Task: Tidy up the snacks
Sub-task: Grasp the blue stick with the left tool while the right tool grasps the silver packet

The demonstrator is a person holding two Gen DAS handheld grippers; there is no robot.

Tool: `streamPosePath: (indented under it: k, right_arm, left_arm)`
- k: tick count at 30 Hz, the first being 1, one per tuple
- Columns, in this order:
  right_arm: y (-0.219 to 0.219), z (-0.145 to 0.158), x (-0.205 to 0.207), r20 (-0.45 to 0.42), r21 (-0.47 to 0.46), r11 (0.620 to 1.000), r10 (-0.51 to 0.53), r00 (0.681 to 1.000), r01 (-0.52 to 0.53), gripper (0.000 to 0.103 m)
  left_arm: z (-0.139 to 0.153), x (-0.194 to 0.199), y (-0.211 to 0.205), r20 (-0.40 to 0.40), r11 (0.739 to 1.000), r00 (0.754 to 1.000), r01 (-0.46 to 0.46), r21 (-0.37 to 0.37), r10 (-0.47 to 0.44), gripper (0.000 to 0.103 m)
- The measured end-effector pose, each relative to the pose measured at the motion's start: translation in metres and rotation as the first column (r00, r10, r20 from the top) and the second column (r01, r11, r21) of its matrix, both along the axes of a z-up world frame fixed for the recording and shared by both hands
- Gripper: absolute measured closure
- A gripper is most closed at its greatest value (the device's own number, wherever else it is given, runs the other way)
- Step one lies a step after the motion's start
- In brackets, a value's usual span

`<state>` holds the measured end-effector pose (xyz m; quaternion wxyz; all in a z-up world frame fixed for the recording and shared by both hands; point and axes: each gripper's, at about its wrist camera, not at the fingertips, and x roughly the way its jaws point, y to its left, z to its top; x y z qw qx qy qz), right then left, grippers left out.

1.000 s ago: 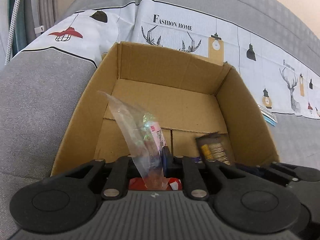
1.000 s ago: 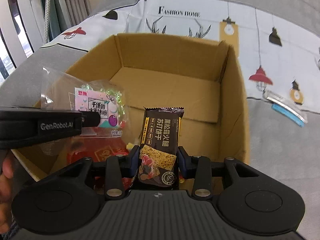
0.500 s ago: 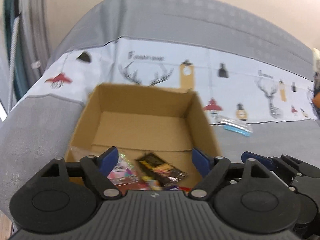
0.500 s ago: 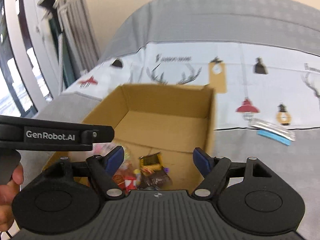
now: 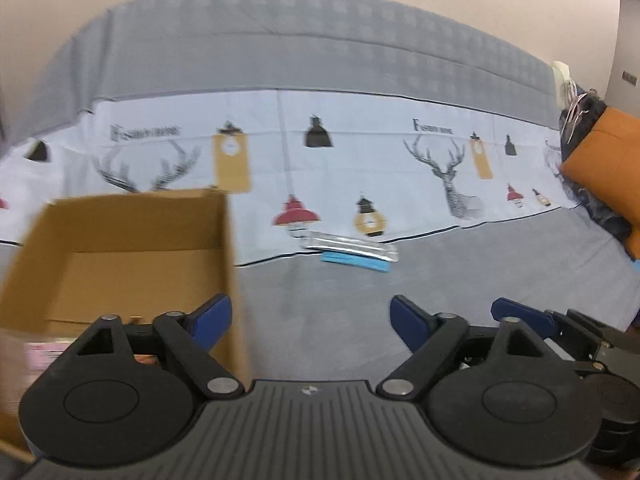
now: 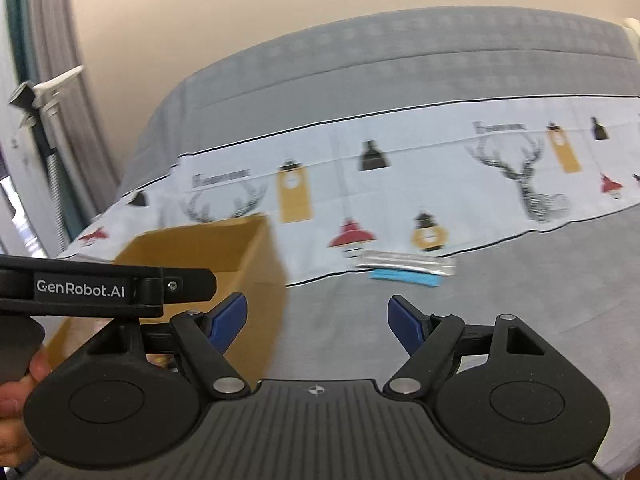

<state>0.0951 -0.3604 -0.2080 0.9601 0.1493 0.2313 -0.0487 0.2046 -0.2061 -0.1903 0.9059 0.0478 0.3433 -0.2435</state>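
Note:
A brown cardboard box [image 5: 140, 220] stands at the left on the grey cover, with a pink packet [image 5: 38, 354] blurred inside it. Farther off to its right, a silver packet [image 5: 352, 246] lies on a blue packet [image 5: 356, 262]. My left gripper [image 5: 310, 308] hangs over bare grey fabric just right of the box; its jaws are wide apart and closing, with nothing between them. My right gripper [image 6: 316, 312] is open and empty, facing the silver packet [image 6: 406, 262] and the blue packet [image 6: 404, 278], with the box [image 6: 256, 256] to its left.
A white printed sheet [image 5: 360, 152] with lamps and deer crosses the grey cover behind the packets. An orange cushion [image 5: 604, 176] and dark cloth lie at the far right. A curtain and a stand [image 6: 40, 120] rise at the left. A hand [image 6: 16, 400] holds the left gripper's handle.
Both grippers let their snack packets go into the box and opened. Both then swung right and rose, away from the box and toward the silver and blue packets.

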Motion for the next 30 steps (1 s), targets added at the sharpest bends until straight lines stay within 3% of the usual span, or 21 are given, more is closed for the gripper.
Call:
streamPosePath:
  k: [5,10,12,13,14,18,23,25,28,30]
  right_arm:
    - [-0.053,-0.034,0.024,0.013,-0.013,1.0,-0.013,1.0,0.013,0.024]
    - [-0.099,-0.068,0.064,0.049,-0.026,0.998,0.053,0.997,-0.051,0.031]
    - [-0.122,-0.085,0.083,0.035,0.059,0.996,0.064,0.997,-0.066,0.038]
    - [-0.13,-0.09,0.091,0.024,0.087,0.994,0.069,0.997,-0.07,0.049]
    - [-0.138,-0.098,0.103,0.005,0.104,0.992,0.077,0.997,-0.077,0.055]
    - [-0.15,-0.121,0.138,-0.042,0.05,0.993,0.108,0.993,-0.106,0.063]
    - [-0.157,-0.15,0.176,-0.092,0.112,0.989,0.102,0.991,-0.092,0.073]
    - [-0.155,-0.154,0.185,-0.094,0.14,0.985,0.115,0.989,-0.102,0.073]
    - [-0.151,-0.166,0.199,-0.127,0.252,0.959,0.163,0.978,-0.127,0.09]
    - [-0.146,-0.169,0.203,-0.135,0.3,0.94,0.208,0.969,-0.16,0.091]
  left_arm:
    - [-0.041,0.052,-0.044,-0.124,1.0,0.992,-0.006,-0.031,0.002,0.044]
    - [-0.077,0.103,-0.091,-0.144,1.0,0.99,-0.004,-0.004,0.004,0.048]
    - [-0.091,0.125,-0.108,-0.162,1.0,0.987,-0.016,-0.005,0.015,0.048]
    - [-0.096,0.134,-0.113,-0.176,1.0,0.984,-0.02,-0.012,0.018,0.048]
    - [-0.104,0.145,-0.121,-0.203,1.0,0.979,-0.024,-0.018,0.02,0.048]
    - [-0.14,0.187,-0.141,-0.339,0.997,0.94,-0.067,-0.048,0.047,0.066]
    - [-0.173,0.222,-0.138,-0.462,0.983,0.881,-0.161,-0.091,0.102,0.068]
    - [-0.176,0.227,-0.132,-0.481,0.974,0.871,-0.182,-0.133,0.097,0.068]
    - [-0.177,0.231,-0.126,-0.501,0.967,0.86,-0.199,-0.157,0.096,0.068]
    - [-0.179,0.232,-0.121,-0.519,0.961,0.849,-0.217,-0.169,0.1,0.068]
